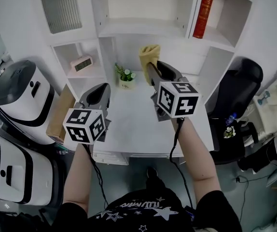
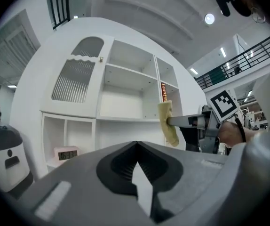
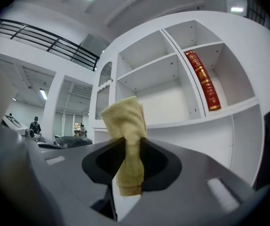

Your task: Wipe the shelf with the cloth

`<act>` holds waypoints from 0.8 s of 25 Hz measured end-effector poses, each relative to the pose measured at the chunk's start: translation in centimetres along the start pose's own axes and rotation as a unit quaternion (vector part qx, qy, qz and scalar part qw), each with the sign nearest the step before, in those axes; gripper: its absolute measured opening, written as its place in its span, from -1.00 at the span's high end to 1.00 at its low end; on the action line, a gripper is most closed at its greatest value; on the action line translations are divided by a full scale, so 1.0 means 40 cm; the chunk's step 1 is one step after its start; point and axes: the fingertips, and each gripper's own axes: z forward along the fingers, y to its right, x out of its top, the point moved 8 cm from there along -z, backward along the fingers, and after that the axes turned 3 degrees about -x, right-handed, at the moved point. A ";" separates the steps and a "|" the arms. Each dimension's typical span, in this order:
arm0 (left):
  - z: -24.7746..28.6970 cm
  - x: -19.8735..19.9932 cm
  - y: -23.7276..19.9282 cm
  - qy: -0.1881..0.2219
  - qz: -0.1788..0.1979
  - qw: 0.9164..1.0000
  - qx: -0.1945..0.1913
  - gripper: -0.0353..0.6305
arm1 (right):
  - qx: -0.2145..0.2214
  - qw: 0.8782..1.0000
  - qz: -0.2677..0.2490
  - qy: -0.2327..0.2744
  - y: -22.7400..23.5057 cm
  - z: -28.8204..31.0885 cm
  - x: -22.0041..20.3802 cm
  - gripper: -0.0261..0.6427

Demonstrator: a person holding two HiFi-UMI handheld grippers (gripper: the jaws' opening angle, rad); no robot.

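left hand-held gripper (image 2: 136,144) pressed together empty, right hand-held gripper (image 3: 128,141) pinching one yellow cloth (image 3: 123,117), one red book (image 3: 203,81) on shelf (image 1: 143,30).

Head view: high over the person's forearms, facing steeply down onto the desk (image 1: 129,124) and the shelf unit (image 1: 143,30) at its far edge. Left gripper view: low, close behind its own jaws, tilted up at the shelf front; right gripper (image 2: 172,122) enters from the right. Right gripper view: same upward look, nearer. All three share the red book (image 1: 204,8) and the cloth (image 1: 149,54).
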 end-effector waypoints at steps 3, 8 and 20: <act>-0.061 -0.059 0.022 -0.016 -0.008 1.000 -0.012 0.89 | -0.018 1.000 0.018 -0.017 -0.019 -0.080 -0.084 0.56; -0.165 -0.155 0.060 -0.026 -0.025 0.999 -0.026 0.89 | -0.042 0.997 0.035 -0.054 -0.062 -0.214 -0.221 0.58; -0.346 -0.334 0.141 -0.082 -0.053 0.994 -0.059 0.89 | -0.089 0.989 0.048 -0.109 -0.162 -0.484 -0.422 0.58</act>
